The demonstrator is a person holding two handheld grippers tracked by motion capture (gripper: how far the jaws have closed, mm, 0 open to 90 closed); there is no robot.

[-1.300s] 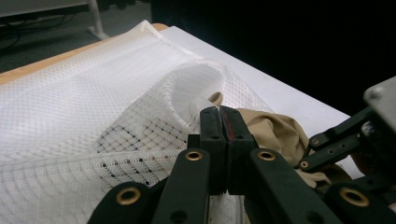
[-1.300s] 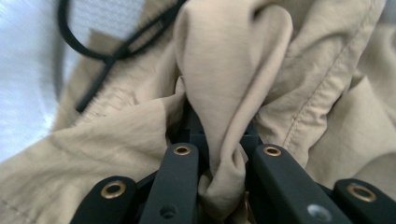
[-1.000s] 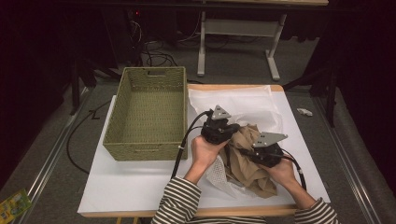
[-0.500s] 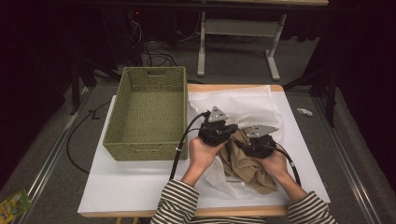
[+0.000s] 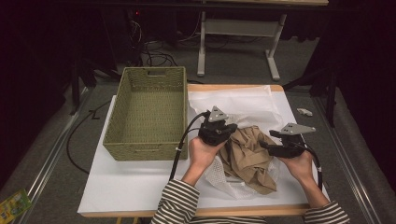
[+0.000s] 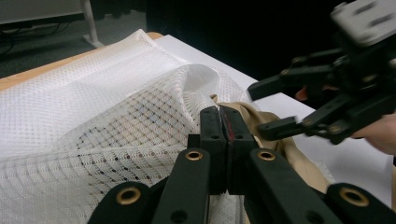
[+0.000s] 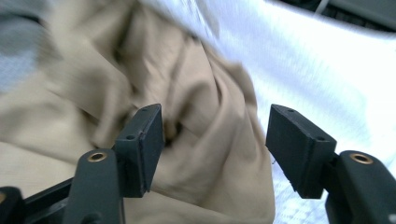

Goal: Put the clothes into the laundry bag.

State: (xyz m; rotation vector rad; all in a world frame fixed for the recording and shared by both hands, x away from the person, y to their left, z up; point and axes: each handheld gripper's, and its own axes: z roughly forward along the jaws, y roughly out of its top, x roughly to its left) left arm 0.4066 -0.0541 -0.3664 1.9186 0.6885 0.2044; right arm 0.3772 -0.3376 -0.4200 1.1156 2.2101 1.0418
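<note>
On the worktop (image 5: 140, 186), a tan cloth (image 5: 250, 156) lies on white mesh (image 5: 243, 105). The left gripper (image 6: 222, 123) has its fingers clamped on the mesh; the right gripper (image 7: 215, 140), fingers just opened, hovers over the cloth.

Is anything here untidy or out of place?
Yes. The tan cloth lies crumpled, half inside the white mesh bag, not flat or folded. The wicker basket holds nothing.
</note>
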